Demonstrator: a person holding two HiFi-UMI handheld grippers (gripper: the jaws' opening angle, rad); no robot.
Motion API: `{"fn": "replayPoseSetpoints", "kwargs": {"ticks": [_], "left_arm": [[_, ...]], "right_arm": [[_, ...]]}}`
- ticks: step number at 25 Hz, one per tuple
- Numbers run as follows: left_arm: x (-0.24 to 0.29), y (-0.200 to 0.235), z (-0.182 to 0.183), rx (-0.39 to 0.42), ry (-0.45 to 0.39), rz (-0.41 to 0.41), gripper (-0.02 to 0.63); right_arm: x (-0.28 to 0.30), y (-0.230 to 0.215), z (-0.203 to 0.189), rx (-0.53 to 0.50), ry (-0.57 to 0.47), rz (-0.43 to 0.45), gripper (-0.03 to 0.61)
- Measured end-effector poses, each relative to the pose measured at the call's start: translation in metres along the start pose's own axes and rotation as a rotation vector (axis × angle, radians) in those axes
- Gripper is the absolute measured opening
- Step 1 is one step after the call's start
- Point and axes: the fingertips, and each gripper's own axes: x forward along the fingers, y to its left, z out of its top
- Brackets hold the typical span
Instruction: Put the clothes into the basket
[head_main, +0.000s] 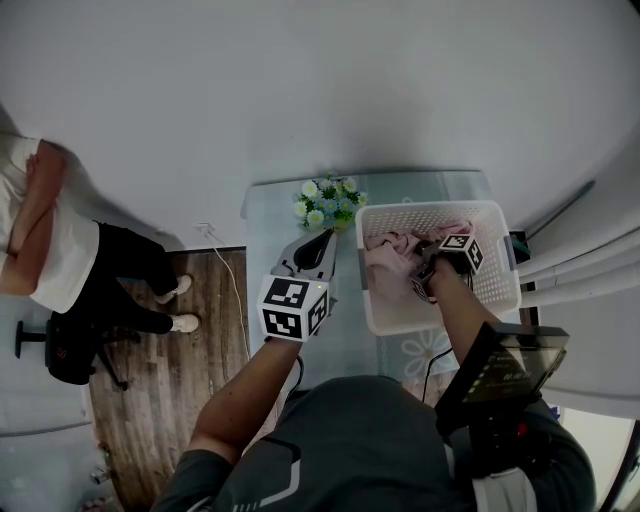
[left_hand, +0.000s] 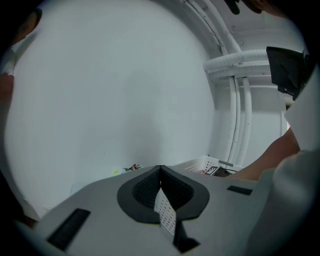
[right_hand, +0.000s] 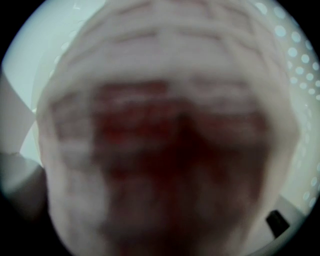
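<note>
A white plastic basket (head_main: 500, 290) stands on the right of the glass table (head_main: 270, 230) with pink clothes (head_main: 385, 250) bunched in its left half. My right gripper (head_main: 427, 280) reaches down into the basket among the clothes, and its jaws are buried in them. In the right gripper view, blurred pink cloth (right_hand: 165, 135) fills the picture, with the basket's perforated wall (right_hand: 300, 100) at the edge. My left gripper (head_main: 325, 238) hovers over the table left of the basket with its jaws shut and empty. The left gripper view shows the left gripper (left_hand: 160, 168) closed to a seam and the basket (left_hand: 200, 164) beyond it.
A small pot of flowers (head_main: 327, 200) stands at the table's far edge, just ahead of the left gripper. A person (head_main: 60, 250) sits at the left by an office chair (head_main: 60, 350). White pipes (left_hand: 240, 115) run up the wall on the right. A cable (head_main: 235, 290) trails on the wooden floor.
</note>
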Motion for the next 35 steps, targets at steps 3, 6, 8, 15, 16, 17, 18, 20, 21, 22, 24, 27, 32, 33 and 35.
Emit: {"fn": "replayPoseSetpoints", "kwargs": {"ticks": [3,6,8,15,16,17,18,20,21,22,24,27,32,33,35], "left_arm": [[-0.007,0.000,0.000,-0.005,-0.002,0.009,0.009],[-0.013,-0.001,0.002,-0.008,-0.008,0.011,0.009],[-0.017,-0.002,0.004,-0.006,-0.016,0.011,0.009],[-0.028,-0.015,0.005,-0.016,-0.040,0.005,0.009],[-0.030,-0.018,0.006,-0.018,-0.044,0.004,0.009],[-0.032,-0.020,0.007,-0.020,-0.048,0.003,0.009],[-0.034,-0.023,0.008,-0.021,-0.054,0.002,0.009],[-0.038,-0.028,0.011,-0.022,-0.065,0.000,0.009],[-0.040,-0.031,0.012,-0.023,-0.070,-0.001,0.009],[-0.042,-0.034,0.013,-0.024,-0.076,-0.001,0.009],[-0.046,-0.040,0.014,-0.029,-0.085,-0.001,0.009],[-0.052,-0.051,0.016,-0.033,-0.097,0.002,0.009],[-0.066,-0.069,0.025,-0.036,-0.123,0.005,0.009],[-0.069,-0.072,0.026,-0.037,-0.128,0.007,0.009],[-0.075,-0.079,0.028,-0.041,-0.136,0.013,0.009]], "right_arm": [[-0.002,0.002,0.000,0.000,-0.013,0.004,0.325],[-0.006,0.001,-0.001,-0.001,-0.019,-0.028,0.346],[-0.010,-0.001,-0.001,0.002,-0.028,-0.064,0.375],[-0.039,0.010,-0.007,0.051,-0.070,-0.057,0.443],[-0.045,0.013,-0.008,0.054,-0.075,-0.052,0.445],[-0.051,0.016,-0.009,0.056,-0.079,-0.045,0.445],[-0.057,0.019,-0.010,0.056,-0.083,-0.033,0.445],[-0.070,0.028,-0.014,0.049,-0.089,0.000,0.445],[-0.076,0.033,-0.016,0.046,-0.091,0.021,0.445],[-0.083,0.038,-0.018,0.044,-0.093,0.041,0.445],[-0.096,0.046,-0.022,0.047,-0.093,0.081,0.445],[-0.117,0.059,-0.027,0.043,-0.086,0.143,0.445],[-0.158,0.101,-0.039,-0.019,-0.082,0.312,0.445],[-0.168,0.111,-0.043,-0.043,-0.081,0.340,0.445],[-0.188,0.127,-0.049,-0.112,-0.087,0.385,0.445]]}}
